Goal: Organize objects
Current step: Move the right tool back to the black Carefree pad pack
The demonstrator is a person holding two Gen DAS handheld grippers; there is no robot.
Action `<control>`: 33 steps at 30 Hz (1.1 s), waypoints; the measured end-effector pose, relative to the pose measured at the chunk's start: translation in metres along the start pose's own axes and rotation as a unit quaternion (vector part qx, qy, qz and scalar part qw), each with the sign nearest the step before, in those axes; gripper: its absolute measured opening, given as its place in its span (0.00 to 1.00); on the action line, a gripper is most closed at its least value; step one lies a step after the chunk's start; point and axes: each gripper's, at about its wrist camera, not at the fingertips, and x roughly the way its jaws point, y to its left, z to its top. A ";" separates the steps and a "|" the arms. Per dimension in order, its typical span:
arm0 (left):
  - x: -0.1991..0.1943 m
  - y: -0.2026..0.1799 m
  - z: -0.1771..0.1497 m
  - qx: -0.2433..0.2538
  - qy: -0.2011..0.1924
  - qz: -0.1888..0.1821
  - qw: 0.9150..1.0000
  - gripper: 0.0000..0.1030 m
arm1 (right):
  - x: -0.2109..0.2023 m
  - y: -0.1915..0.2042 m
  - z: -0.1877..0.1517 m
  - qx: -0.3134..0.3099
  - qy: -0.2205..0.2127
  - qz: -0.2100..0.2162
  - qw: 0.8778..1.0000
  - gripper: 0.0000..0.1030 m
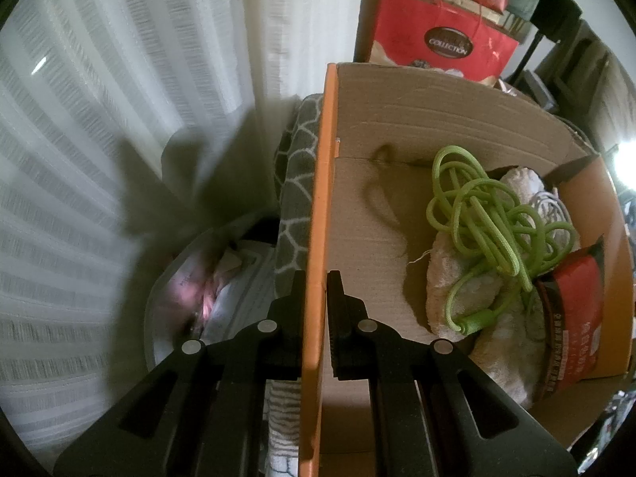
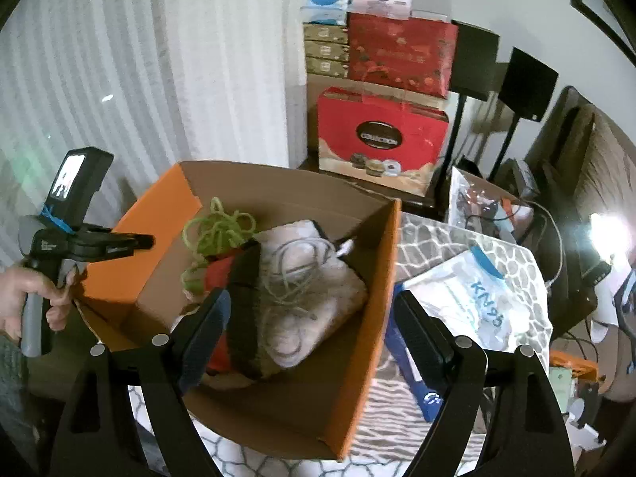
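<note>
An orange cardboard box (image 1: 318,214) (image 2: 361,342) holds a tangled green cord (image 1: 497,214) (image 2: 216,230), a beige towel (image 1: 465,278) (image 2: 318,298), a white cable (image 2: 302,274) and a red-labelled package (image 1: 576,310) (image 2: 222,274). My left gripper (image 1: 316,278) is shut on the box's left wall, one finger outside and one inside. In the right wrist view the left gripper (image 2: 79,246) shows at the box's left side, held by a hand. My right gripper (image 2: 314,326) is open, its fingers straddling the box's right wall above the contents.
The box sits on a grey patterned cloth (image 2: 429,238) (image 1: 294,183). A KN95 mask bag (image 2: 473,302) and a blue box (image 2: 409,373) lie right of it. Red gift boxes (image 2: 381,135) (image 1: 437,35) stack behind. White curtains (image 1: 119,119) hang at left. Speakers on stands (image 2: 524,79) stand far right.
</note>
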 end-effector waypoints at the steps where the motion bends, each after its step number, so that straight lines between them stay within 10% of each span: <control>1: 0.000 0.000 0.000 0.000 0.000 0.000 1.000 0.08 | -0.001 -0.003 -0.001 0.003 -0.001 -0.003 1.000 0.83; 33: 0.001 0.000 0.001 0.001 0.000 0.001 1.000 0.09 | -0.008 -0.137 -0.047 0.125 0.019 -0.082 0.989 0.99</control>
